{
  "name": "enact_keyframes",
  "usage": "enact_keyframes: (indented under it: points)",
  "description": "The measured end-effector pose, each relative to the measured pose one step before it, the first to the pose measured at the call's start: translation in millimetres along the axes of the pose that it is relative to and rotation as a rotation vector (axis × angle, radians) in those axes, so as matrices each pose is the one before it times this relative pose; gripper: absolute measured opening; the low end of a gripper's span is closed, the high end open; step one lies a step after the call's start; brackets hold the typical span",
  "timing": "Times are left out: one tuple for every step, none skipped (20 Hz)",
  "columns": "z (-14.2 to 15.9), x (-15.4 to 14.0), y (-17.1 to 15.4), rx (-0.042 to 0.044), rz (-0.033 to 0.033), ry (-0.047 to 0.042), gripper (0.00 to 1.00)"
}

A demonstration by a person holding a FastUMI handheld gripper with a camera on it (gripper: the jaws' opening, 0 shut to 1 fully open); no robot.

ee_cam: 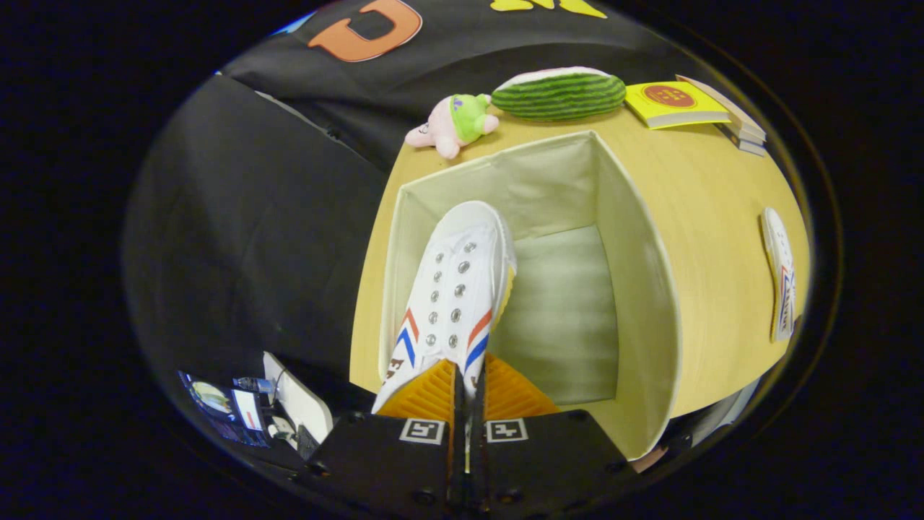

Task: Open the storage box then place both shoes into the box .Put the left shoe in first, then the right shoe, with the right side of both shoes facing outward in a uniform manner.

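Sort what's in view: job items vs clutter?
Job: open storage box; shoe gripped over the box, gripper shut on it; second shoe on the table.
Clutter: plush toy; watermelon-slice cushion; books.

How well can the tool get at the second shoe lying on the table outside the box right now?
Probably not yet. The tool is shut on the first shoe, held over the open box. The second shoe lies on the bare table beyond the box wall, with nothing on it, so once the tool lets go the way looks free.
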State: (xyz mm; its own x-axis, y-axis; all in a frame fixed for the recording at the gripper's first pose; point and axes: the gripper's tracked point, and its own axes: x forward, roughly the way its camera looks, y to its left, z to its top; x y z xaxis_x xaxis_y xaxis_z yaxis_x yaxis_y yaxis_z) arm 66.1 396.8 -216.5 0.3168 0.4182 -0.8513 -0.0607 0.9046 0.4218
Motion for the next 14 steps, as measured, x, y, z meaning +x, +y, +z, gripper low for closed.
enact_keyframes:
  points:
    - [1.32,-1.96,4.1,-0.01479,0.01882,-0.00323,0.13]
    - [4.99,-0.42,2.64,-0.00709,0.01269,-0.02521,0.25]
    - [4.3,-0.82,5.52,-0.01327,0.01867,-0.02046,0.3]
    - [6.53,-8.35,2.28,-0.02285,0.008,-0.01902,0.52]
    - [2.63,-2.1,0.97,-0.03375,-0.00398,-0.02595,0.69]
    - [3.36,-5.93,-0.43,-0.04106,-0.01073,-0.02044,0.86]
    - [3.02,-2.71,0.53,-0.03617,-0.0066,-0.02096,0.9]
    - [2.39,-2.43,2.06,-0.03245,-0.0055,-0.02007,0.94]
    - [1.77,-3.1,0.45,-0.02972,-0.00512,-0.01743,0.94]
    - [1.07,-3.71,0.57,-0.02835,-0.00504,-0.01444,0.94]
    - [1.63,-4.51,-0.36,-0.02829,-0.00401,-0.01465,0.94]
    - [0.36,-5.72,0.04,-0.0312,-0.00383,-0.01486,0.94]
    - [-0.48,-5.8,-2.84,-0.03446,-0.00498,-0.00342,0.94]
    - [-1.44,-6.28,-3.12,-0.02438,-0.00408,0.00008,0.94]
